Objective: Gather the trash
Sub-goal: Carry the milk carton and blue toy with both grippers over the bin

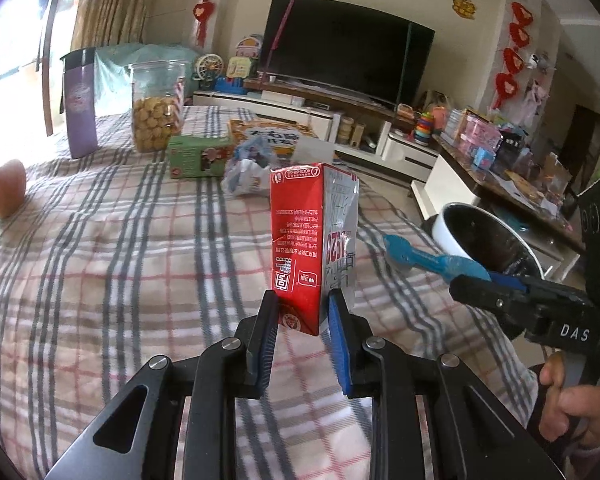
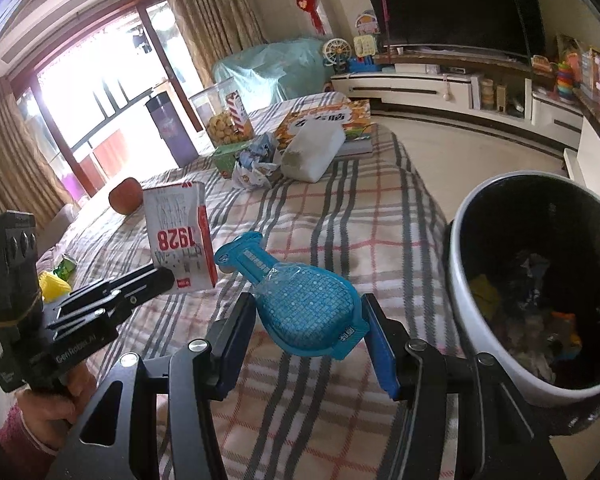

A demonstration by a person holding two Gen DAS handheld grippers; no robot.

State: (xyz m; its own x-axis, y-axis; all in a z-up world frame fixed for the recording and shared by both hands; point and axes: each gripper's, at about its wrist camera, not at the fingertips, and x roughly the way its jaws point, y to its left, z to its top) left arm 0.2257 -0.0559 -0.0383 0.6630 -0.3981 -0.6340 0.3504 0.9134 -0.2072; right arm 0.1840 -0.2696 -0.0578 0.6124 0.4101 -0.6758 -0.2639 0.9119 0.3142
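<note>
Carton (image 1: 314,248), red and white, stands clamped upright in the left gripper (image 1: 303,308), lifted above the plaid surface (image 1: 140,248); beside it the right gripper (image 2: 308,320) squeezes a blue packet (image 2: 300,300), with the bin (image 2: 480,280) just to its right, likely both items' destination.

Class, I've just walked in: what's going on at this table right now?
A person is clearing trash with a handheld claw in each hand. The left claw grips a red and white carton; the right claw grips a blue plastic package. Both are held above the checked tablecloth, beside a partly filled bin.
</note>
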